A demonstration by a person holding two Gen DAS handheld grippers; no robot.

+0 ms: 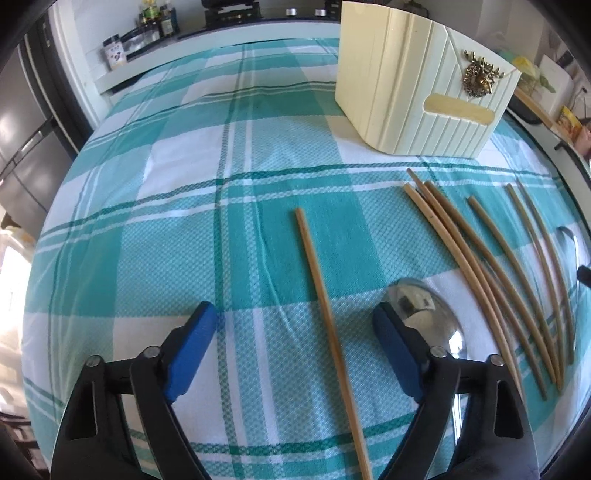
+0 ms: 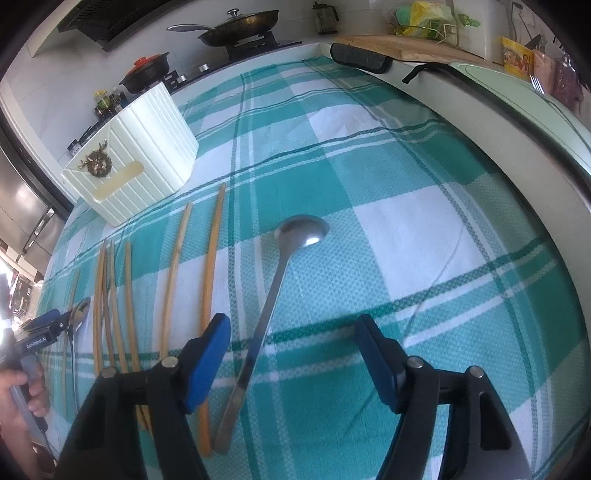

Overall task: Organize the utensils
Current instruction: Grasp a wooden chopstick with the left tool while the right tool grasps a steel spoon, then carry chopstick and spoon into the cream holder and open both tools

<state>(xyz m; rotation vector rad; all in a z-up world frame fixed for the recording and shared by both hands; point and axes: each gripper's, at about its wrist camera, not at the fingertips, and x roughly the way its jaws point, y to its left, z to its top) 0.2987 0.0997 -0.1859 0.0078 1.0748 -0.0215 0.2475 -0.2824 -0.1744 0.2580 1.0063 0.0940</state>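
Several wooden chopsticks and two metal spoons lie on a teal plaid cloth. In the left wrist view my left gripper (image 1: 295, 332) is open and empty, its jaws straddling a single chopstick (image 1: 325, 325); a spoon bowl (image 1: 424, 314) lies beside the right finger, and a bundle of chopsticks (image 1: 491, 273) lies further right. In the right wrist view my right gripper (image 2: 295, 350) is open and empty over the handle of a long metal spoon (image 2: 273, 295). Chopsticks (image 2: 208, 288) lie to its left. A cream ribbed holder (image 1: 421, 92) stands beyond; it also shows in the right wrist view (image 2: 136, 162).
The left gripper (image 2: 44, 328) and the hand holding it show at the left edge of the right wrist view. A stove with a pan (image 2: 240, 26) and a pot (image 2: 147, 72) sits behind the table. Bottles (image 1: 151, 22) stand on a ledge.
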